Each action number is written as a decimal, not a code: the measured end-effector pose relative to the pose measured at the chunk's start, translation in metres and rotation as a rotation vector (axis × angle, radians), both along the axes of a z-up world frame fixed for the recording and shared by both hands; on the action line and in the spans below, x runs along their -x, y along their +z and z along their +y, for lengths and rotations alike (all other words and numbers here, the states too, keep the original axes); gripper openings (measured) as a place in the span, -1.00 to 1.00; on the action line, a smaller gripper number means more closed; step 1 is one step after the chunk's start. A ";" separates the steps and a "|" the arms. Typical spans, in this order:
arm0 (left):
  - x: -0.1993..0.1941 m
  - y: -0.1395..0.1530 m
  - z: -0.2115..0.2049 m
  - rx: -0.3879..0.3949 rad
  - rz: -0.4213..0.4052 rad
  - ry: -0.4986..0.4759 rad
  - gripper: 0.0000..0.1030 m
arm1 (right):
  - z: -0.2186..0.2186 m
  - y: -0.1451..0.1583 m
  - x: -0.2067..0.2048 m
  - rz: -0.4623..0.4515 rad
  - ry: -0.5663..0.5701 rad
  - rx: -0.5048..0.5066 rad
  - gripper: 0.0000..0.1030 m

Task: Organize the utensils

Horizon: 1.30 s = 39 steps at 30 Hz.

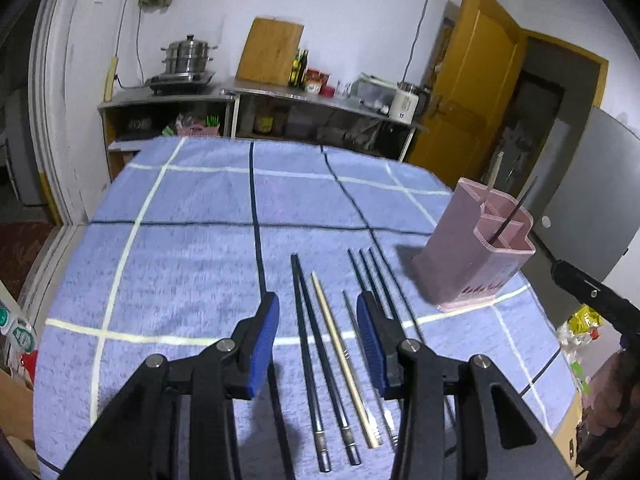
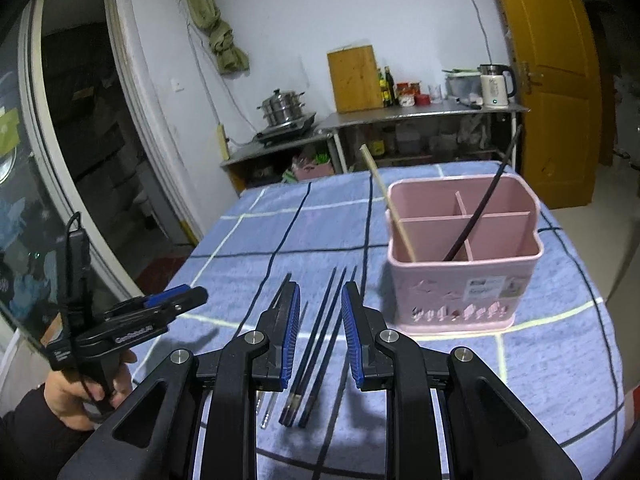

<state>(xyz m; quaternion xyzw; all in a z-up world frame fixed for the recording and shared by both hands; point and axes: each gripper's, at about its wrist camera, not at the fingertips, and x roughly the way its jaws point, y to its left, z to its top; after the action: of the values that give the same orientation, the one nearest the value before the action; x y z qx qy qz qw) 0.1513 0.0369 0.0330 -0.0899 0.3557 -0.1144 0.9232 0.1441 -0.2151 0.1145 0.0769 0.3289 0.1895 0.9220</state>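
Several chopsticks lie side by side on the blue checked cloth (image 1: 180, 264). In the left wrist view a pair of black chopsticks (image 1: 316, 360), a wooden chopstick (image 1: 344, 360) and a thin metal one (image 1: 352, 320) lie below my left gripper (image 1: 317, 300). It is open and holds nothing. Three more black chopsticks (image 1: 366, 272) run behind its right finger. My right gripper (image 2: 321, 292) hangs open over those black chopsticks (image 2: 320, 340). The pink divided holder (image 2: 460, 284) stands just right of it, with a wooden chopstick (image 2: 390, 212) and a black one (image 2: 478, 212) inside.
A hand (image 2: 76, 396) holds the left gripper (image 2: 192, 296) at the left of the right wrist view. Behind the table stand steel counters (image 1: 304, 98) with a steamer pot (image 1: 188, 58), a cutting board, bottles and a kettle (image 2: 494, 86). A yellow door (image 1: 472, 92) is at the right.
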 end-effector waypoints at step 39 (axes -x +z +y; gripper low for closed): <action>-0.036 -0.076 0.046 -0.111 0.187 0.095 -0.83 | 0.085 -0.075 -0.059 0.181 0.165 0.006 -0.60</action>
<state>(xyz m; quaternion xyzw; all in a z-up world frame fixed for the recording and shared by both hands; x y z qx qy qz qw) 0.1870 0.0830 -0.0430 -0.0656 0.4412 -0.0417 0.8940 0.2033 -0.1303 0.0392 0.0635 0.4167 0.2560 0.8699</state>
